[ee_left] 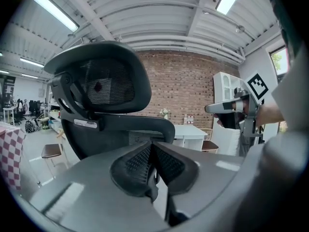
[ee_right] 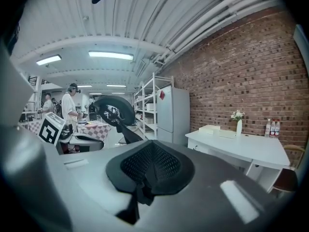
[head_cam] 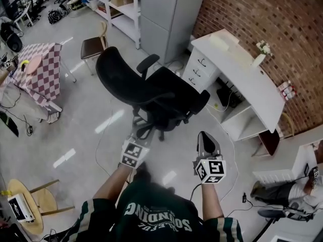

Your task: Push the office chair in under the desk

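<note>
The black office chair (head_cam: 151,95) stands on the floor clear of the white desk (head_cam: 242,79), its backrest to the left and its seat toward the desk's drawers. My left gripper (head_cam: 139,136) is shut and empty, just short of the chair's base. In the left gripper view the mesh backrest (ee_left: 104,88) looms close ahead of the shut jaws, with no contact visible. My right gripper (head_cam: 206,135) is also shut and empty, to the right of the chair, over bare floor. The right gripper view shows the chair (ee_right: 116,110) at the left and the desk (ee_right: 241,146) at the right.
A drawer unit (head_cam: 199,67) fills the desk's left end; cables lie under the desk. A grey cabinet (head_cam: 166,14) and a brick wall (head_cam: 252,14) stand behind. A wooden chair (head_cam: 93,47) and a checkered table (head_cam: 38,67) are at the left. A person (head_cam: 287,190) sits at the lower right.
</note>
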Demonstrator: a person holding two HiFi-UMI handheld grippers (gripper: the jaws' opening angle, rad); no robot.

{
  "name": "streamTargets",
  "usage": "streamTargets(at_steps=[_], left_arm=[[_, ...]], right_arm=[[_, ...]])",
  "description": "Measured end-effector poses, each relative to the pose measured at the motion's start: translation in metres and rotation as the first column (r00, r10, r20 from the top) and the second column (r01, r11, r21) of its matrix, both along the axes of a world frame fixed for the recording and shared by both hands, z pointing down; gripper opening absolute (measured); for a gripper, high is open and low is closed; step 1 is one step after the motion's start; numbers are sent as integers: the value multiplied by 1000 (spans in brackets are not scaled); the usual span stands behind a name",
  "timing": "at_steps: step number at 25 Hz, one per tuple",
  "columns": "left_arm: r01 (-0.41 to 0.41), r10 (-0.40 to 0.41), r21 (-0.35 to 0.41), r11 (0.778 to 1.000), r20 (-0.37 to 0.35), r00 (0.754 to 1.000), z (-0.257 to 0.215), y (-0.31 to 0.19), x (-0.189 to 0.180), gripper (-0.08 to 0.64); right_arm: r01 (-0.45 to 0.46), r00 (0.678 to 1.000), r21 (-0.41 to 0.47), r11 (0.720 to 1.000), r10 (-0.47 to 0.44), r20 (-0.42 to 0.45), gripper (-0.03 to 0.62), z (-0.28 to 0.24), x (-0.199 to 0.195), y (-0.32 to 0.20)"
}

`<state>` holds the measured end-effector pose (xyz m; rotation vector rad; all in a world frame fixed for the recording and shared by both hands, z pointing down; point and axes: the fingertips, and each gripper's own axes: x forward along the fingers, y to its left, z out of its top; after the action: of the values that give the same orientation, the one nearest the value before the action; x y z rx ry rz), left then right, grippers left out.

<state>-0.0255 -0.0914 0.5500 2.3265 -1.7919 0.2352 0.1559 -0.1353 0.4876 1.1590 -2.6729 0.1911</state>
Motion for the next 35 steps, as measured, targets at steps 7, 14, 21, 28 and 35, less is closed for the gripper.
streamTargets(at_steps=[7,14,21,28,35], left_arm=[[-82,82,-1,997,9,997,3,-5,-18,11],[-148,148,-7,989,17,989,2,-18,-7,11],[-175,175,-4,985,10,984,-4,-28,22,11],[-141,141,-15,990,18,990,-5,-32,19,11],[-86,87,-34,996,20,996,-2,-31,22,11]], right_arm=[[-14,1000,-10,1000,14,-4,2,8,-45,-3],[-25,1000,-9,1000,25,3,2,5,-51,-7],[22,1000,7,1000,-22,9,2,1,-48,-17],[74,997,13,997,-74,18,2,-2,-55,-25],[165,986,-11,986,-165,30,30,6,-61,-27]])
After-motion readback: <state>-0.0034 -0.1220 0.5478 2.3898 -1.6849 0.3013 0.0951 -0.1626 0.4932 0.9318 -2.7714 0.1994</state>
